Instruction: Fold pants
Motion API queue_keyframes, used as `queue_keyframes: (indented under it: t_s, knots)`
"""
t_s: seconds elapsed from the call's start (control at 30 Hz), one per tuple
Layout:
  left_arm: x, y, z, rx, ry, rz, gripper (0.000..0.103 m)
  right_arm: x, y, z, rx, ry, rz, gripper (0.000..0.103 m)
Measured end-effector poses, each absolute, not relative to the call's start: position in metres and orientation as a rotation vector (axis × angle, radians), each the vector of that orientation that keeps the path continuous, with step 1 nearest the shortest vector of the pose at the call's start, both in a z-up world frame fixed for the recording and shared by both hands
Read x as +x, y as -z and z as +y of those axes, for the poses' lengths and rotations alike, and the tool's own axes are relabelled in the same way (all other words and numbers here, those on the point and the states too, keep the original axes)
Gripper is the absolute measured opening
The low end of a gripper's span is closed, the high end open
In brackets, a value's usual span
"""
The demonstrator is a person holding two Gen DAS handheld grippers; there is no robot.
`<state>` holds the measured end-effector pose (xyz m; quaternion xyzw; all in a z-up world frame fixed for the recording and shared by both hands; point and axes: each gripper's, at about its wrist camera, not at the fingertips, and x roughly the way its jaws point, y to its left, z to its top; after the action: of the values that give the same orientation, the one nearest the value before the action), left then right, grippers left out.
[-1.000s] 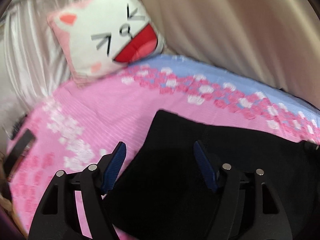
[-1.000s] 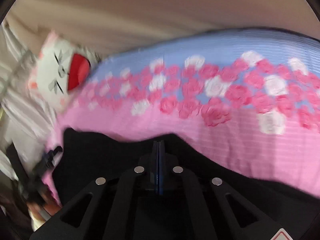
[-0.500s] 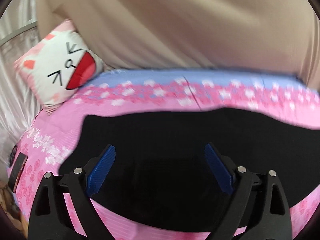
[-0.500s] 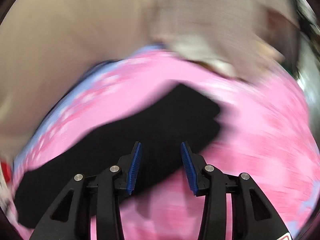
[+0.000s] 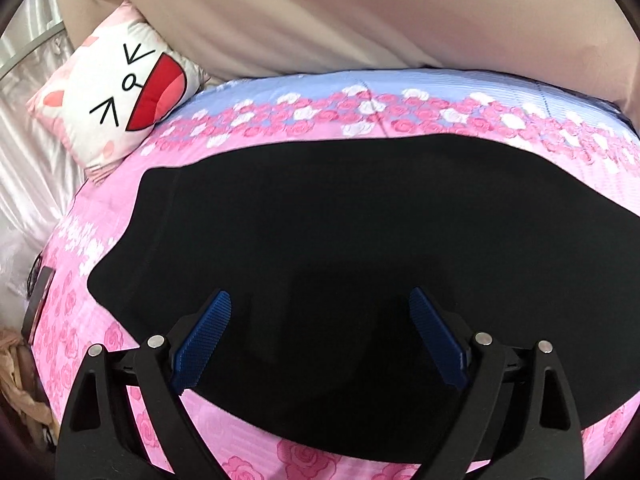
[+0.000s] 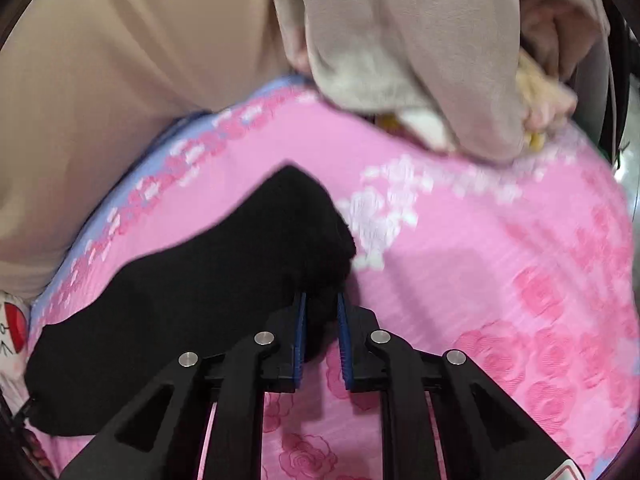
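The black pants (image 5: 344, 240) lie flat as a long folded band on the pink rose-print bedsheet (image 5: 100, 328). My left gripper (image 5: 320, 304) is open wide and empty, hovering just above the pants' near edge. In the right wrist view the pants (image 6: 208, 288) stretch away to the left. My right gripper (image 6: 320, 300) stands at their right end with the jaws narrowed around a bunched bit of the black cloth, a small gap still between the blue pads.
A white cat-face pillow (image 5: 120, 88) leans at the bed's far left. A beige curtain (image 5: 360, 12) hangs behind the bed. A dark phone-like object (image 5: 38, 304) lies at the left edge. Beige clothing and a yellow item (image 6: 440, 80) sit beyond the pants' right end.
The left gripper opened wider and drew back over the pants. The right gripper let go, swung to the pants' right end, and has narrowed its jaws around the cloth there.
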<state>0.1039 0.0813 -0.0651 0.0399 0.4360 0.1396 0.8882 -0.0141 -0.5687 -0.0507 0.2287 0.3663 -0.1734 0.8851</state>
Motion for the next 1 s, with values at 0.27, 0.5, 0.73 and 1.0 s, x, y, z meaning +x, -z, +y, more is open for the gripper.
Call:
queue_keyframes:
  t_s: [0.27, 0.5, 0.73, 1.0]
  knots:
    - [0.104, 0.076, 0.081, 0.115, -0.328, 0.922, 0.090, -0.037, 0.067, -0.623, 0.651, 0.398, 0.730, 0.009]
    - [0.100, 0.067, 0.080, 0.085, -0.306, 0.911, 0.090, -0.055, 0.038, -0.618, 0.683, 0.371, 0.640, 0.053]
    - [0.094, 0.054, 0.051, 0.103, -0.212, 0.863, 0.090, -0.006, 0.035, -0.592, 0.472, 0.345, 0.741, 0.051]
    - [0.097, 0.065, 0.048, 0.104, -0.180, 0.895, 0.091, 0.003, 0.060, -0.600, 0.406, 0.446, 0.829, 0.009]
